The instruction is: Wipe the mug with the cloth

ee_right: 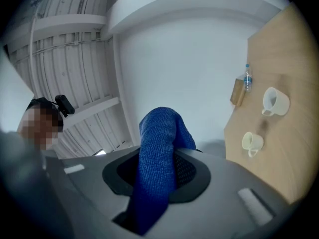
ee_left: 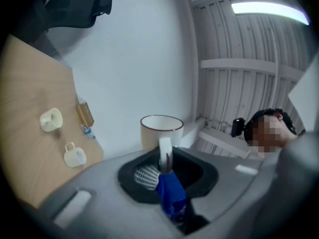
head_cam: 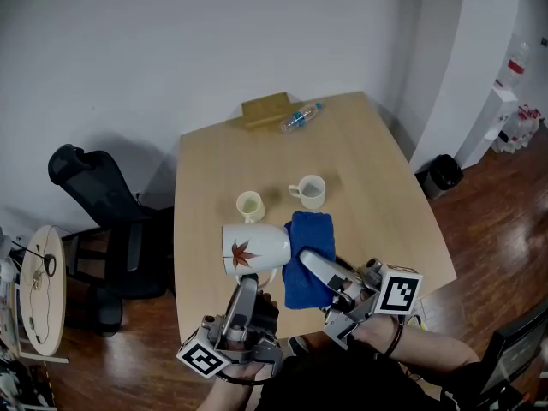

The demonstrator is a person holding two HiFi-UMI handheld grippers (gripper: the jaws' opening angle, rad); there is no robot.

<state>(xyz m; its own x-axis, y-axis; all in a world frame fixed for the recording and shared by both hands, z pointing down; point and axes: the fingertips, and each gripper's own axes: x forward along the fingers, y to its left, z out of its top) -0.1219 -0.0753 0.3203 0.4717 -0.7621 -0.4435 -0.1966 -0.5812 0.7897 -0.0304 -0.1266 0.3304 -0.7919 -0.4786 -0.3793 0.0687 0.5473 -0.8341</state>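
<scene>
On the surface (head_cam: 377, 187), a box (head_cam: 264, 110) lies at the far edge, and a bottle (head_cam: 301, 116) lies just to the right of it. Nearer the middle stand two cups, apart from each other: the left cup (head_cam: 249, 205), and the right cup (head_cam: 309, 191) a little further back. In front of them, over the near part of the surface, is the mug (head_cam: 255, 248), with the cloth (head_cam: 310, 229) just to its right. The mug's handle is between the jaws of the left gripper (head_cam: 248, 279), and the cloth is between the jaws of the right gripper (head_cam: 305, 257). A chair (head_cam: 94, 204) stands left of the surface, and a bin (head_cam: 443, 174) is on the floor to the right.
</scene>
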